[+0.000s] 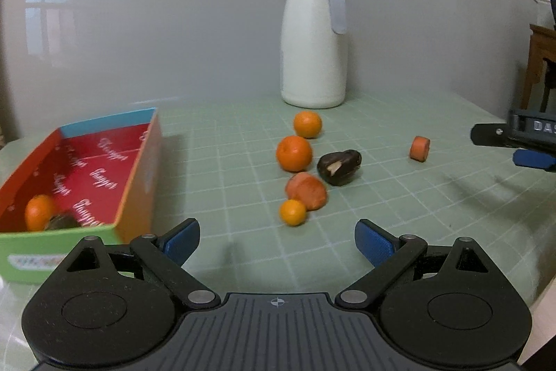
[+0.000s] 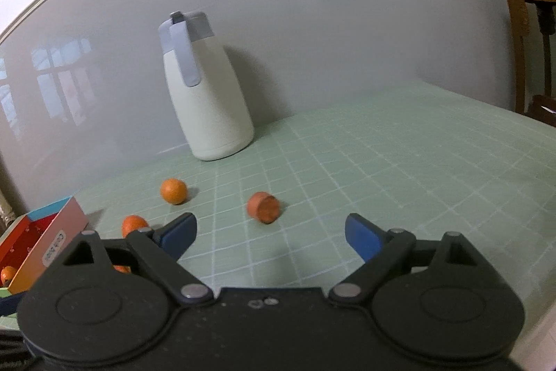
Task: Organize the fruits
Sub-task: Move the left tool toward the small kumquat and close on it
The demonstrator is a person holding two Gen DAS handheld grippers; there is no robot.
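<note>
**Fruits half sorted, both grippers empty**

Fruits lie in a loose cluster on the mat (image 1: 399, 197): three oranges (image 1: 294, 153), a dark piece (image 1: 338, 167) and a carrot chunk (image 1: 306, 191) whose long axis seems to run left-right, cut face turned toward the camera. Another chunk (image 2: 264, 207) sits apart, cut face toward the right gripper (image 2: 269, 233). One orange (image 1: 39, 211) is already in the box (image 1: 139, 176), placed left for collecting. The left gripper (image 1: 277, 240) hovers with jaws wide, holding nothing; the right likewise. A jug (image 1: 312, 51) stands behind.
</note>
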